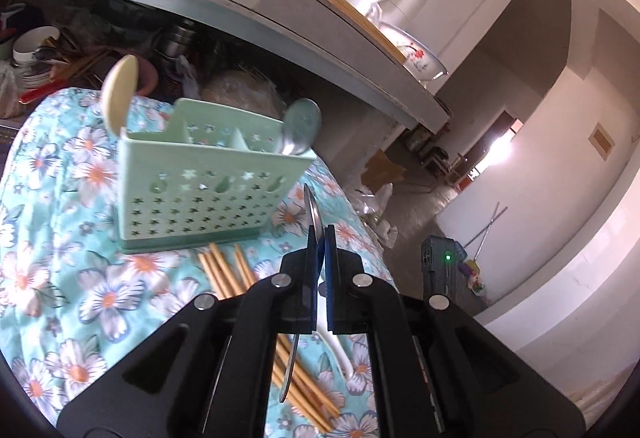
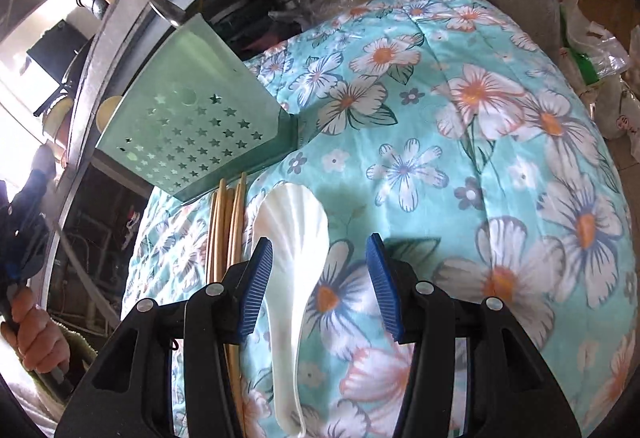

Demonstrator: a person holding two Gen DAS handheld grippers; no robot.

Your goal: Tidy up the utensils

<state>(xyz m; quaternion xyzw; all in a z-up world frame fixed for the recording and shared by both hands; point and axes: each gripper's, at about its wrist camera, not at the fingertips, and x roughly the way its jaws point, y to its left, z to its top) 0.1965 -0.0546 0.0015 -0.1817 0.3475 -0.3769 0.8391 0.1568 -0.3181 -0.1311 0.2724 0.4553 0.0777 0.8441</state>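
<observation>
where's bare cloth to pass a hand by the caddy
Free: the floral cloth right of the white spoon, and left of the green caddy. Crowded: in front of the caddy, where chopsticks lie beside the spoon.

- Daylight blows out the doorway [image 1: 500, 146] far right of my green caddy [image 1: 208, 174].
- Heavy fisheye bending: the counter edge [image 1: 280, 34] above the caddy curves, corners go black.
- On the right wrist view, the flowered cloth [image 2: 480, 142] is bright and sharp, with soft shadows under the gripper fingers [image 2: 380, 278].
- Left of the caddy there, window glare washes out.
</observation>
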